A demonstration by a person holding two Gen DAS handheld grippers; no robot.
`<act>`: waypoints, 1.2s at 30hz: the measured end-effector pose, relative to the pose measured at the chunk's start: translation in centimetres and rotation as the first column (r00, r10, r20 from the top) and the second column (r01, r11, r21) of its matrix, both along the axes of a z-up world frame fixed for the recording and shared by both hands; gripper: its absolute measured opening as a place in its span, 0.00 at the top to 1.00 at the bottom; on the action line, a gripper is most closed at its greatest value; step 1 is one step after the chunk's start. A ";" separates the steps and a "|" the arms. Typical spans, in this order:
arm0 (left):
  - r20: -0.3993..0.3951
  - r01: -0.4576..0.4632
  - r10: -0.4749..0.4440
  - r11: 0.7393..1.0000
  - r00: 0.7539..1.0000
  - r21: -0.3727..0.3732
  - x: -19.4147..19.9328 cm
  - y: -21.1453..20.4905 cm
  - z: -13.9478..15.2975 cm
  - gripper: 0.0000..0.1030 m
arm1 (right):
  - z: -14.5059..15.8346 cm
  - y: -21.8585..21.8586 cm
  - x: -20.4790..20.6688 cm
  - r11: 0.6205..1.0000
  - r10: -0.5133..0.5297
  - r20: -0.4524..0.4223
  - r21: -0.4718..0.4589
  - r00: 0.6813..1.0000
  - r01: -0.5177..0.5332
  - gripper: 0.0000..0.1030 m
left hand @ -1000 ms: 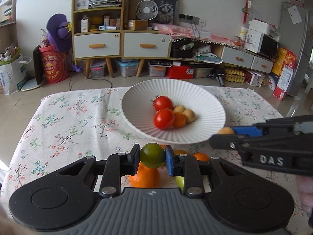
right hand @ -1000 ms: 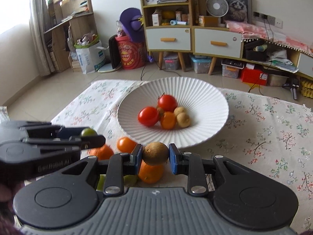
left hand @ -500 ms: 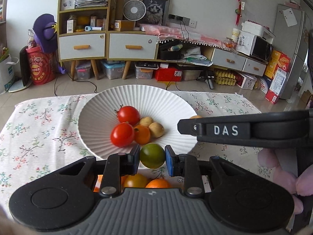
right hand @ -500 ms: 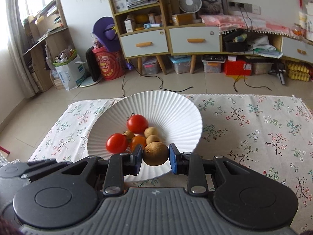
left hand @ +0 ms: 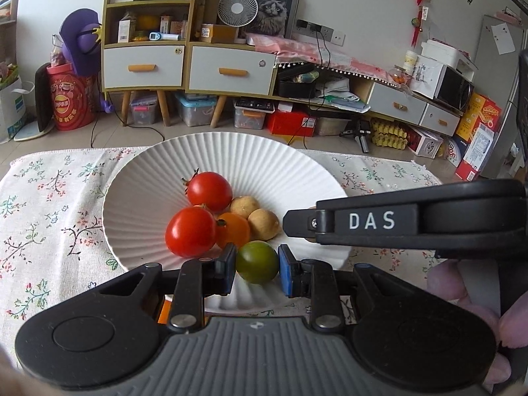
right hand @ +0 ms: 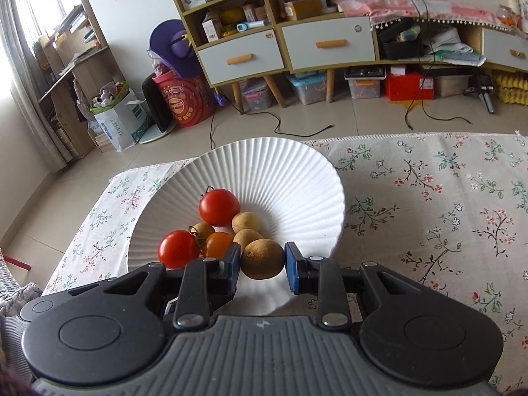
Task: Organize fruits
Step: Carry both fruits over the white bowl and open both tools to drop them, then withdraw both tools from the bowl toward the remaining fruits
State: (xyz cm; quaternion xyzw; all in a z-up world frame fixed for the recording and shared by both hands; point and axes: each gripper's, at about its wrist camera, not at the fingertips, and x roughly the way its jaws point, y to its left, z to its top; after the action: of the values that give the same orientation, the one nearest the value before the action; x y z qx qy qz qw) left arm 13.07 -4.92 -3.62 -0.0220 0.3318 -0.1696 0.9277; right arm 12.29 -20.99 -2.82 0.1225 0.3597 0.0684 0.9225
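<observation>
A white ribbed plate (left hand: 264, 161) holds two red tomatoes (left hand: 189, 231), an orange tomato (left hand: 232, 229) and small tan fruits (left hand: 262, 224). My left gripper (left hand: 257, 264) is shut on a green tomato (left hand: 257, 262) just above the plate's near rim. My right gripper (right hand: 262, 264) is shut on a brown fruit (right hand: 262, 259) over the plate (right hand: 297, 181), beside the pile of tomatoes (right hand: 219, 207). In the left wrist view the right gripper's black body, marked DAS (left hand: 396, 222), reaches in from the right over the plate's edge.
The plate stands on a floral tablecloth (left hand: 49, 204), also seen in the right wrist view (right hand: 429, 198). An orange fruit (left hand: 161, 312) peeks from under my left gripper. Shelves, drawers and boxes line the far wall beyond the table.
Both grippers have moved forward with their fruits, from the loose fruits in front of the plate to over its near side. The plate now looks closer in both views.
</observation>
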 end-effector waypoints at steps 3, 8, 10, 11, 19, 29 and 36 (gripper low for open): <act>0.002 -0.009 0.009 1.000 1.000 -0.001 0.2 0.0 -0.1 0.76 | -0.1 -0.2 0.1 1.000 0.003 -0.001 0.012 1.000 -0.003 0.75; -0.003 -0.014 0.014 1.000 1.000 -0.009 0.2 0.0 -0.2 0.75 | 0.0 -0.2 0.0 1.000 0.013 -0.004 0.026 1.000 -0.013 0.75; -0.001 -0.014 0.014 1.000 1.000 -0.006 0.2 -0.1 -0.2 0.75 | 0.0 -0.1 -0.1 0.999 0.018 -0.008 0.029 1.000 -0.018 0.74; -0.001 -0.016 0.016 1.000 1.000 -0.003 0.2 -0.1 -0.2 0.75 | 0.1 -0.1 -0.2 0.999 0.019 -0.009 0.033 1.000 -0.019 0.73; -0.003 -0.002 0.002 1.000 1.000 0.001 -0.1 -0.1 0.2 0.58 | 0.7 -0.4 -0.8 0.998 0.034 -0.005 0.055 0.999 -0.034 0.58; -0.005 0.018 -0.018 1.000 1.000 -0.002 -1.0 0.5 1.1 0.40 | 1.7 -0.2 -2.2 0.999 0.045 0.019 0.029 0.999 -0.046 0.37; -0.003 0.035 -0.035 0.999 0.999 0.005 -2.2 1.3 1.9 0.25 | 2.0 -0.1 -3.3 0.998 0.063 0.030 -0.001 0.998 -0.063 0.29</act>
State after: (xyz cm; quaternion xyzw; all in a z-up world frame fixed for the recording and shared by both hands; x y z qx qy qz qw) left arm 10.84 -3.67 -1.76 -0.0142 0.3340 -0.1850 0.9241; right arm 9.00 -21.06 -0.78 0.1102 0.3493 0.0992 0.9252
